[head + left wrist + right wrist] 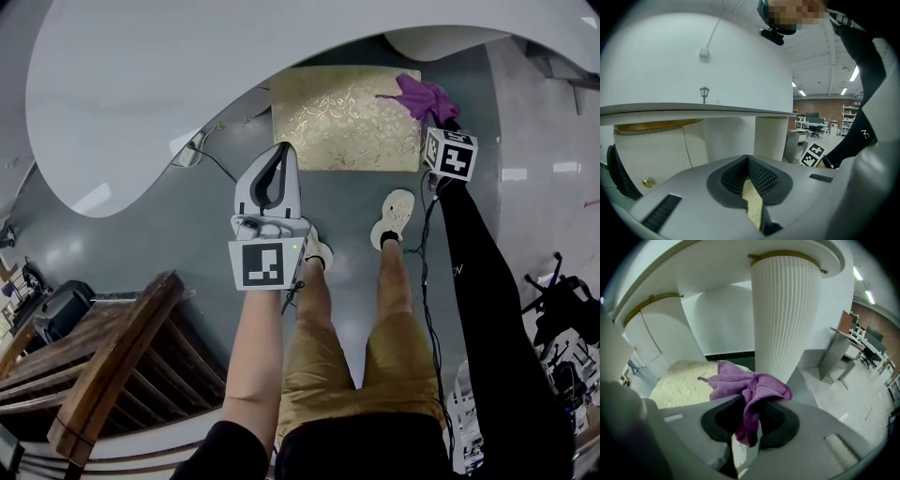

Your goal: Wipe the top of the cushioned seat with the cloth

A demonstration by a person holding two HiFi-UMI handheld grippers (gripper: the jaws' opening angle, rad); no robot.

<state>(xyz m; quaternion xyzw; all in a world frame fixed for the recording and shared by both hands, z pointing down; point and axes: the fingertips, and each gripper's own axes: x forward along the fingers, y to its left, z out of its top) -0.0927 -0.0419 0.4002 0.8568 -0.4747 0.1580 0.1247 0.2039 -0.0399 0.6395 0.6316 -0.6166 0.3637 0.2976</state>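
Head view: cushioned seat [345, 117], gold with a leaf pattern, sits on the grey floor at 12 o'clock from the person's shoes [396, 217], partly tucked under the curved edge of a white table [187, 94]. Purple cloth [427, 97] is bunched over the seat's 2 o'clock corner. Right gripper [435, 120] reaches that corner from 5 o'clock, with its marker cube just behind. Left gripper [279, 157] hangs over the floor at about 7 o'clock from the seat, clear of it and pointing toward it. A wooden chair [112, 366] stands at 8 o'clock in the frame, well apart from the seat.

Right gripper view: the fingers pinch a fold of the cloth [747, 390]. The fabric spills up and out over the jaws at 12 o'clock and spreads toward the seat [684, 380], which lies at 10 o'clock. A white ribbed table leg [785, 310] rises at 12 o'clock, just beyond the cloth. Whether the cloth presses on the cushion or only drapes above it is not clear.

Left gripper view: the fingertips are pressed together with nothing between them. A sliver of the gold pattern shows through the slot behind the tips. The right gripper's marker cube [813, 155] shows at 3 o'clock, under the table edge.
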